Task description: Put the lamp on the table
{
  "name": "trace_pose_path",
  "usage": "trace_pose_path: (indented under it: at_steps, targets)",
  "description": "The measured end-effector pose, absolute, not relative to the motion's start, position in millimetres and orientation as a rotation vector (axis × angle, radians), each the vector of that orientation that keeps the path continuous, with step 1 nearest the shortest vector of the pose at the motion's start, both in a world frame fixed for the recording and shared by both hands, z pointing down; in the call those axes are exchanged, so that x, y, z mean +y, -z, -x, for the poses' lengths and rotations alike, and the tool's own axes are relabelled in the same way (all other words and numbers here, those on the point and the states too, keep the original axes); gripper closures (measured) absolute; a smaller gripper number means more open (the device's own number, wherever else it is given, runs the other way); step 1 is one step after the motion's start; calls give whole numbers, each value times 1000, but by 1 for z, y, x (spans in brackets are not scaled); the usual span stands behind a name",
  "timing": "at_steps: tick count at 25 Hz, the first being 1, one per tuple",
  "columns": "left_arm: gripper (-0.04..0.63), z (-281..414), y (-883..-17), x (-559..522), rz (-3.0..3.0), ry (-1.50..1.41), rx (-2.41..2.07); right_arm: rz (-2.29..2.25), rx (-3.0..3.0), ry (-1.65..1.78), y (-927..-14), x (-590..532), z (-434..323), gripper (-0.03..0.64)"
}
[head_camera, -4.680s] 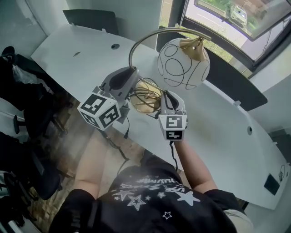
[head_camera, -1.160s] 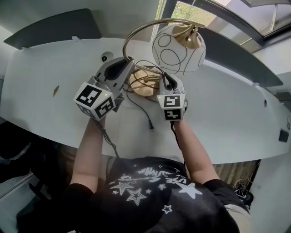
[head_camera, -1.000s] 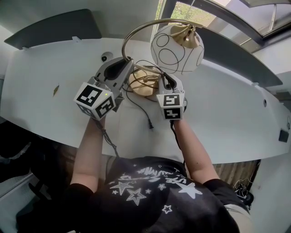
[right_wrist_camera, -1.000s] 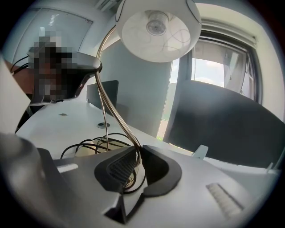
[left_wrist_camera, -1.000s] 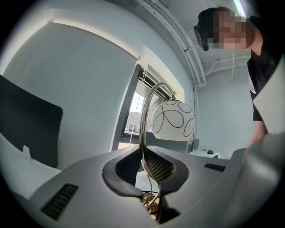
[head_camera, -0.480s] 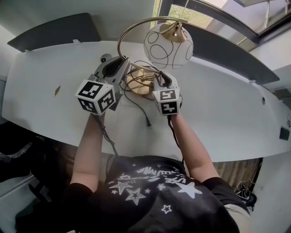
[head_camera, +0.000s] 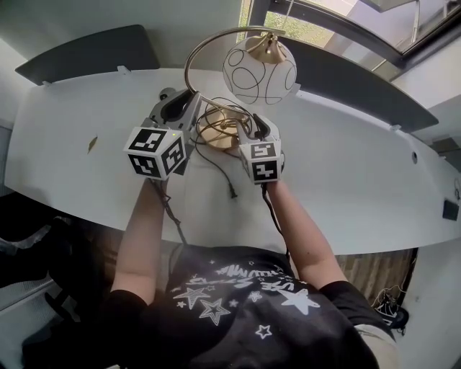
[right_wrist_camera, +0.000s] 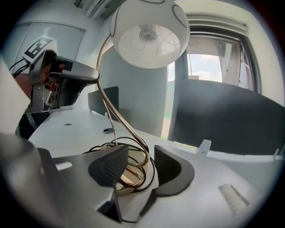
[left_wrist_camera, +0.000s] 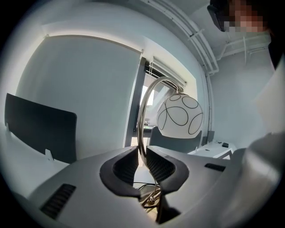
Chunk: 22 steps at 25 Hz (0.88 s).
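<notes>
- The lamp point(head_camera: 259, 70) stands toward the far edge of the white desk point(head_camera: 360, 187), roughly at its middle. Its round brass base point(head_camera: 216, 131) looks to be resting on the desktop, though cable loops and jaws cover much of its rim.
- A curved brass stem point(head_camera: 189, 63) rises from the base, arches over to the right and carries a white globe shade point(left_wrist_camera: 180, 116) with thin black line patterns, hanging above the desk.
- The left hand-held gripper point(left_wrist_camera: 142, 156) is clamped on the stem low down, its ribbed pads pressing it from both sides, left of the base.
- The right hand-held gripper point(right_wrist_camera: 140, 158) sits just near of the base. Its jaws have just been opening and now stand wide apart. The base edge, the stem's lower loop and some cable lie between them, and neither pad presses on anything.
- The black cable point(head_camera: 220, 173) coils around the base and trails toward the near edge, ending in a plug point(head_camera: 232, 193).
- A dark partition panel point(head_camera: 94, 50) lines the far side on the left, and a window point(head_camera: 317, 21) shows beyond the shade.
</notes>
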<state>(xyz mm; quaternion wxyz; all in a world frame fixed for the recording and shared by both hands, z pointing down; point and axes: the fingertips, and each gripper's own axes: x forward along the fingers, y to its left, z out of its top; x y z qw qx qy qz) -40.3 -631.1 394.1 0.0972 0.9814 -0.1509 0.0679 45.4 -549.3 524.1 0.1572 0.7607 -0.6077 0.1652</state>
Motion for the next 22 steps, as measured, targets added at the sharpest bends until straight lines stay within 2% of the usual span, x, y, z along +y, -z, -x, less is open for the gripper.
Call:
trace_pose_path:
  at_steps: [11, 22]
  targets:
    - [552, 63, -401, -604, -2921, -229, -563, -2192, -1770, -424, -504, -517, -36, 473]
    - [552, 71, -396, -547, -2895, -204, -681, -2193, -1885, -296, -458, -467, -38, 559]
